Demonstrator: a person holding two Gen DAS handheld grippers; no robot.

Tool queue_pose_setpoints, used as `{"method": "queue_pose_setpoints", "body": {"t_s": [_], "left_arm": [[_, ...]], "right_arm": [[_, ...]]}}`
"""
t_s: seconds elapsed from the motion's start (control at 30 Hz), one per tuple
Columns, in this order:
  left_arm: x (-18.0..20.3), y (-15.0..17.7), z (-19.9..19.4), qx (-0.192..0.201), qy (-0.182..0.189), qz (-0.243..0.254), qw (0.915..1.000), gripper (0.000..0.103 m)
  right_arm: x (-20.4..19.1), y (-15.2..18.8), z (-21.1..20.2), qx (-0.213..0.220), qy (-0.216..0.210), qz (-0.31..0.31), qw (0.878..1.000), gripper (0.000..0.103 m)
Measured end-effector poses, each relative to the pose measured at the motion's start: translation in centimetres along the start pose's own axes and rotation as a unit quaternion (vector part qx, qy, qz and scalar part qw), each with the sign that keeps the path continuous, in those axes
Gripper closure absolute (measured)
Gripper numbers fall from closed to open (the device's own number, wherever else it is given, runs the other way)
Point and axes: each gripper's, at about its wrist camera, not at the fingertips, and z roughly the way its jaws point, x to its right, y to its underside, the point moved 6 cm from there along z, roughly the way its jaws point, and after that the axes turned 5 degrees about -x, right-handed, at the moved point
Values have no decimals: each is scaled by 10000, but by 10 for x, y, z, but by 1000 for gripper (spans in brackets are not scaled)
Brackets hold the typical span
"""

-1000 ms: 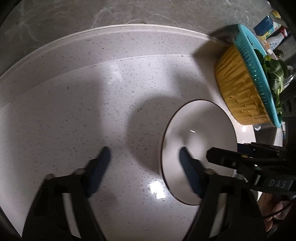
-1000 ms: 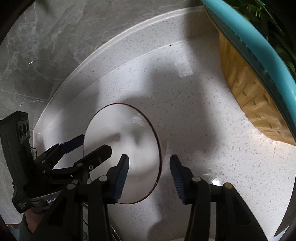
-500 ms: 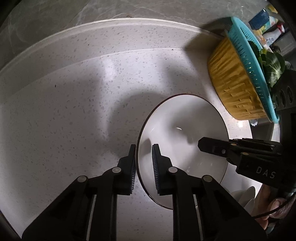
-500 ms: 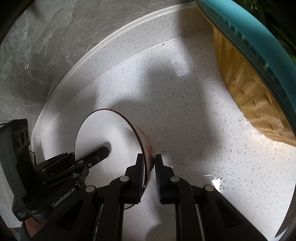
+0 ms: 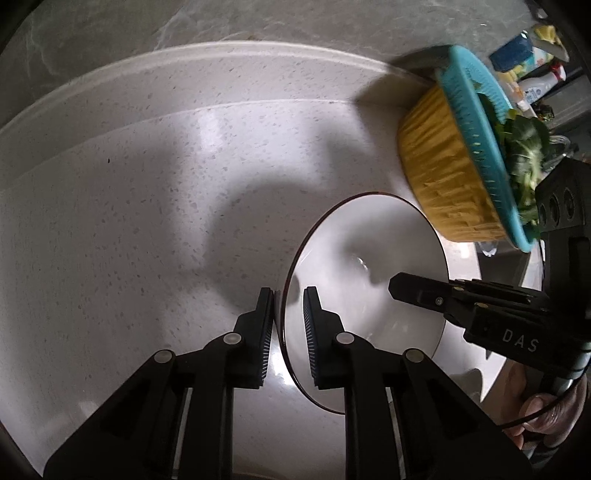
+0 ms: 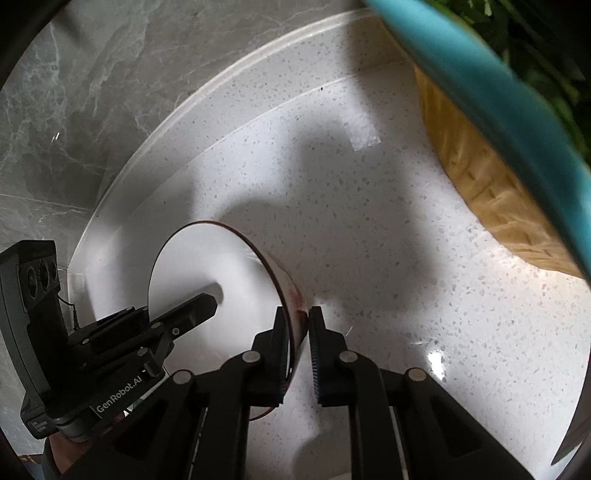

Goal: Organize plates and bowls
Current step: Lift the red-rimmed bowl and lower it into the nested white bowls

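Since a second ago both pairs of jaws have gone from wide apart to pinched on opposite sides of the bowl's rim, and the bowl now tilts instead of sitting flat.

Left wrist view: the left gripper [image 5: 289, 325] has its jaws nearly together, clamped across the near-left rim of the white bowl [image 5: 365, 266], one pad outside the wall and one inside. The bowl has a thin dark edge and hangs over the speckled white countertop [image 5: 147, 221]. The right gripper [image 5: 406, 286] reaches in from the right over the far rim, a hand [image 5: 546, 417] behind it. A teal colander [image 5: 476, 129] of leafy greens [image 5: 524, 147] sits in a yellow basin [image 5: 439, 166] further back, near the grey marble wall [image 5: 258, 18].

Right wrist view: the right gripper [image 6: 297, 339] is likewise almost closed on the bowl [image 6: 207, 266] at its right rim, where a reddish mark shows on the outer wall. The left gripper [image 6: 199, 306] comes in from the left
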Motion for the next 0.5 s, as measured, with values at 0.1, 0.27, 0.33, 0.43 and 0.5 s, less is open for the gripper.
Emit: {"method": "queue_pose_setpoints", "body": {"t_s": [0.1, 0.27, 0.33, 0.43, 0.5], "left_arm": [[16, 6, -12, 46, 28, 131, 9999, 88], [45, 19, -30, 124, 169, 305, 9993, 89], [57, 25, -36, 148, 211, 385, 9989, 88], [79, 38, -44, 131, 261, 531, 9982, 88], [93, 48, -47, 95, 310, 613, 9976, 88]], "right_arm": [[1, 5, -16, 101, -1, -10, 9999, 90], [8, 21, -51, 284, 14, -48, 9996, 89], [13, 32, -63, 333, 16, -43, 9994, 89], [19, 47, -76, 397, 3, 23, 9992, 89], [25, 57, -84, 441, -11, 96, 9990, 89]]}}
